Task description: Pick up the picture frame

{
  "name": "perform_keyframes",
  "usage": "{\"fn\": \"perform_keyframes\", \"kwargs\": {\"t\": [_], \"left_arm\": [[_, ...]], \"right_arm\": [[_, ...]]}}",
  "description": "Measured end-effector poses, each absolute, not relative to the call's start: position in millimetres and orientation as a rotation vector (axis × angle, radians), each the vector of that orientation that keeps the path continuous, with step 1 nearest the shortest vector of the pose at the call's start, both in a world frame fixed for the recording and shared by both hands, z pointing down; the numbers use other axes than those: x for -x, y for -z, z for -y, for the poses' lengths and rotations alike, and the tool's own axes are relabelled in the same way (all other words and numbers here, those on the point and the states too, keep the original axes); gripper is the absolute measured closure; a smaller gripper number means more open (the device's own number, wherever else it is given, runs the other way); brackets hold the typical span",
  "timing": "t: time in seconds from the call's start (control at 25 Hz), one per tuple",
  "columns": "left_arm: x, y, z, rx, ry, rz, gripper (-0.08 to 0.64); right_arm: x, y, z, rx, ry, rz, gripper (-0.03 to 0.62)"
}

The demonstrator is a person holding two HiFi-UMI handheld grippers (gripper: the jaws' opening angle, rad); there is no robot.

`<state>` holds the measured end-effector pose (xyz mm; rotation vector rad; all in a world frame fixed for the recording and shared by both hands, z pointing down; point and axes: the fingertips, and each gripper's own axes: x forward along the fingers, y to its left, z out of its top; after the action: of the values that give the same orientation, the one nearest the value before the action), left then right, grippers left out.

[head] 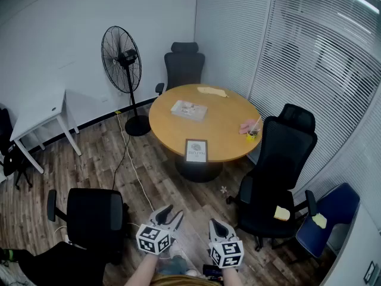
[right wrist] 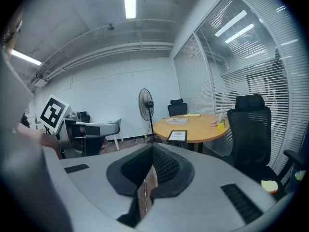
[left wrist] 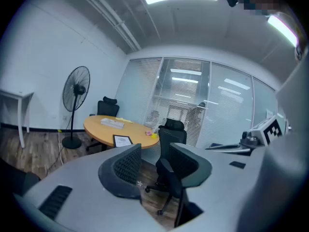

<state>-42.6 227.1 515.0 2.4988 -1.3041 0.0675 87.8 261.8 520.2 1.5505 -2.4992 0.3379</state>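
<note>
The picture frame [head: 196,150] is dark-rimmed with a white print and stands at the near edge of the round wooden table [head: 223,124]. It also shows small in the left gripper view as the picture frame [left wrist: 122,140] and in the right gripper view as the picture frame [right wrist: 177,136]. Both grippers are low and close to me, over the wooden floor and far short of the table. My left gripper [head: 173,214] has its jaws spread with nothing between them [left wrist: 154,154]. My right gripper [head: 215,224] has its jaws pressed together at the tips, holding nothing [right wrist: 151,151].
On the table lie a flat book [head: 189,109], a yellow sheet [head: 212,91], a pink item [head: 246,127] and a yellow cup with a straw [head: 252,134]. Black office chairs stand at the right [head: 277,171], the far side [head: 183,64] and near left [head: 95,219]. A standing fan [head: 122,61], white desk [head: 38,115] and floor cable [head: 132,165] are on the left.
</note>
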Motion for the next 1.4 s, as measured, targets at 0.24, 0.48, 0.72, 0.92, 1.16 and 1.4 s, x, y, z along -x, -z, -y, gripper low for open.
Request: {"fn": "perform_keyframes", "kwargs": {"t": [0.24,0.48,0.72,0.92,1.16,1.4], "left_arm": [[35,-518,-235,-2.552,-0.118,1.300,0.385],[45,-517,-234,-2.500,-0.067,1.319,0.387],[51,-515,-237,-2.446,-0.008,1.336,0.399],[59,-517,-240,-2.339,0.100,1.317,0.399],[62,-509,-244,-2.270,0.222,1.246,0.419],[60,-510,-226,-2.290,0.202,1.270,0.433]], "right_arm": [[-94,-523,-265,-1.578,-0.353,2.487,0.580],[-86,-518,-267,-1.548,-0.261,2.468,0.580],[-87,-513,-271,-1.545,-0.237,2.465,0.580],[-89,-512,-276,-1.555,-0.232,2.477,0.580],[-86,-505,-277,-1.548,-0.240,2.504,0.580],[-101,-509,-259,-1.594,-0.259,2.484,0.580]]}}
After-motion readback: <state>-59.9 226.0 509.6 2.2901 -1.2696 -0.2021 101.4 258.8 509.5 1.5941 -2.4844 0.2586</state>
